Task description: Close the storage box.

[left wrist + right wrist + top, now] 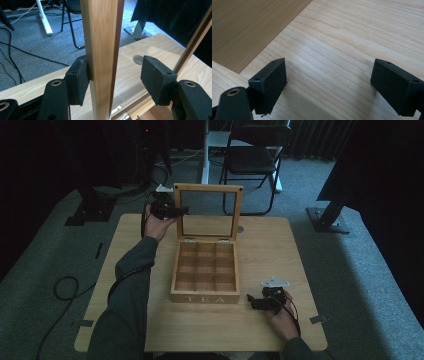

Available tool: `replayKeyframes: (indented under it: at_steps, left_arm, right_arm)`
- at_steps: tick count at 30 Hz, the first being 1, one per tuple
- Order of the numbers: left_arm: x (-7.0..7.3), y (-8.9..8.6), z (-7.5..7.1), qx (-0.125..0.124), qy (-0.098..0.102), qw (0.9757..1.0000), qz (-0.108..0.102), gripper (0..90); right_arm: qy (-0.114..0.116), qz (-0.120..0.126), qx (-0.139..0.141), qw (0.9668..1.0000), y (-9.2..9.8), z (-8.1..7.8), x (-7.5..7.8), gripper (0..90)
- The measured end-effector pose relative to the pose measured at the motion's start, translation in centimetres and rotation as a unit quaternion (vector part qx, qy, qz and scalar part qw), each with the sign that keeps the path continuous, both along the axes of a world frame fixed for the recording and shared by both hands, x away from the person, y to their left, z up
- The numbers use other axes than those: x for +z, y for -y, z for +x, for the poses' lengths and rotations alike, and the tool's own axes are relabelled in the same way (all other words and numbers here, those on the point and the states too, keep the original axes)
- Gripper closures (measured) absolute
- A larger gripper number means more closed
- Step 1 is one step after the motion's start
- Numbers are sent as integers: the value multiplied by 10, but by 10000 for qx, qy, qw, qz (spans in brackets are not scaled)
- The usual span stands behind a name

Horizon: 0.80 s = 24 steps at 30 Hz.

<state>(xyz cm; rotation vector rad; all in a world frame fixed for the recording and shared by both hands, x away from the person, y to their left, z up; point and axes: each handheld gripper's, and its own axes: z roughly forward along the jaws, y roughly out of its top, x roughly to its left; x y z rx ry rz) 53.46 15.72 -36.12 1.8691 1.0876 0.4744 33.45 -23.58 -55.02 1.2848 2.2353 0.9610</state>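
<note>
Room: dim, with grey carpet [350, 270] around a pale wooden table [270, 250] in the middle of the high view; a black folding chair [252, 157] stands at the top centre, and a white post [205, 150] rises just left of it.
Floor: black cables [65, 287] loop at the left of the high view.
Tea box: a wooden box [205, 296] with "TEA" on its front wall sits at the centre of the table, its inside split into a grid of compartments; I cannot tell whether anything lies in them.
Lid: the glass-paned lid [207, 188] stands upright at the box's far edge, hinged there, its wooden frame around a clear pane.
Left gripper: the left gripper [172, 211] is at the lid's left frame edge, upper left of centre in the high view, held by the person's left hand [157, 226]. In the left gripper view the upright frame post [100, 57] runs between the jaws; one pad [77, 82] touches the post, while the other pad [156, 77] stands clear of it on the glass side, so the jaws are apart and not clamped.
Right gripper: the right gripper [259, 301] rests low near the table, lower right of the high view, just right of the box's front corner, in the right hand [281, 319]. Its jaws are wide apart over bare tabletop in the right gripper view, with a side of the box [244, 27] at the upper left.
Sleeve: a dark green sleeve [125, 305] runs up from the bottom left.
</note>
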Motion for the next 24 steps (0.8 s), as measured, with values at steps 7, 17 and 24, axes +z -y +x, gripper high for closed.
replayKeyframes:
  at_steps: [7,17,24]
  left_arm:
    - [3,-5,-16,-6,-66,9998,-211,433]
    - [5,-10,-39,-237,-145,9990,-344,449]
    - [7,-12,-53,-290,-57,9987,-413,421]
  right_arm:
    - [-3,-3,27,10000,-1,1,0,130]
    - [-3,-3,32,10000,-1,1,0,130]
    - [-4,-4,32,10000,-1,1,0,130]
